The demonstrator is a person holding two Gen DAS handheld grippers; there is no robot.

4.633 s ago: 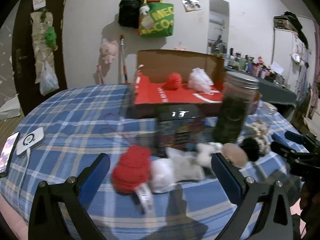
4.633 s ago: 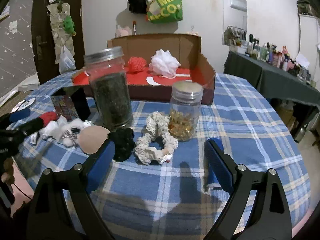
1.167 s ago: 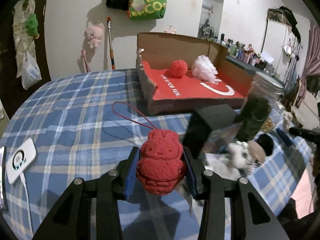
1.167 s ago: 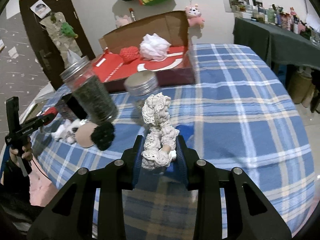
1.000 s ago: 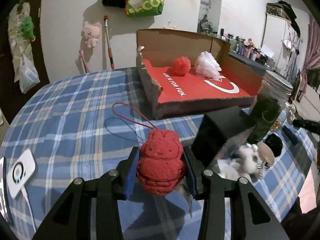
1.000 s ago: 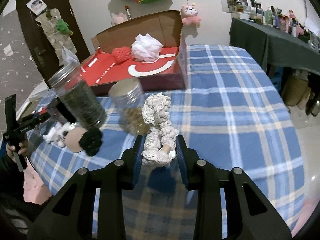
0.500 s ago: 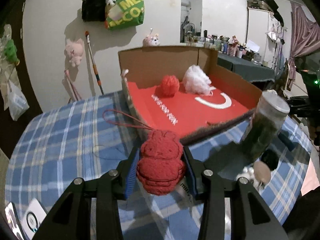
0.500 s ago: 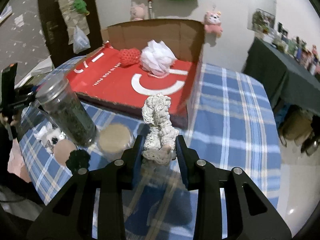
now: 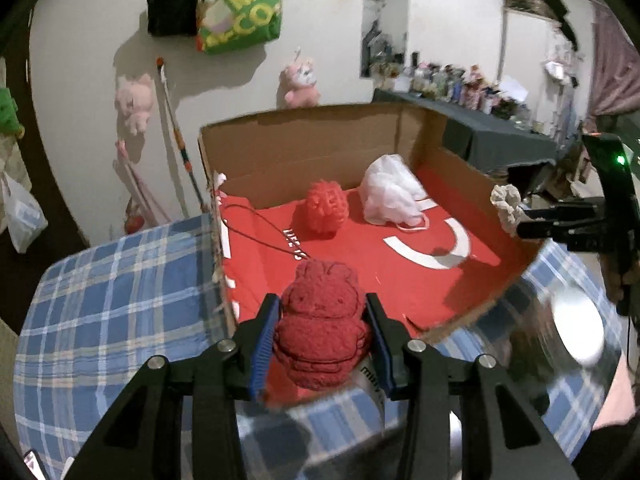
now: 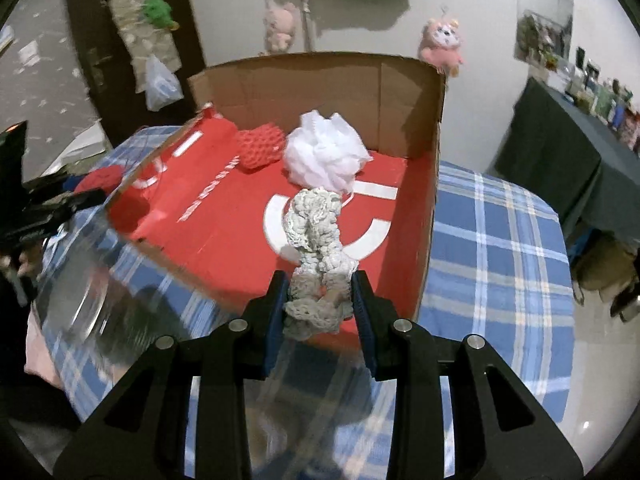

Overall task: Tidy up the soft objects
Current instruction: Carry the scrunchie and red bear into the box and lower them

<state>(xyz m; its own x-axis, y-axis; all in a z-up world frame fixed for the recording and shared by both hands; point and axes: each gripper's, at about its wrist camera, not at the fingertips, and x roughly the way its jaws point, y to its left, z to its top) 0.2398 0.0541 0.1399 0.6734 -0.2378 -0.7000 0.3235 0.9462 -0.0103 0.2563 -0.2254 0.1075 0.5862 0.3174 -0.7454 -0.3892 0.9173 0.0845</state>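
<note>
Both grippers have travelled from low over the checked tablecloth to the near edge of the cardboard box, each carrying its load with it; a second ago the box sat well beyond the jars, and now its red floor fills the middle of both wrist views. I read this as the transport leg nearly finished: both soft items hang at or just over the near rim, so what is left is to bring them over the floor and let go. My left gripper is closed firmly on the red knitted toy, the blue pads pressing its two flanks; the toy sits upright between them, rounded and nubbly, with a white tag hanging below on the right and a thin red cord trailing away toward the far left of the box. My right gripper is nearly closed, pinching the cream crocheted scrunchie at its lower end, so the rest of the ruffled loop stands up above the pads. The same scrunchie and gripper appear at the right edge of the left wrist view. Two items already lie at the far end of the box: a red mesh ball on the left and a white mesh puff just beside it on the right. A glass jar shows near left in the right wrist view, too blurred to describe. I judge both loads soft enough to drop without bouncing out.
</note>
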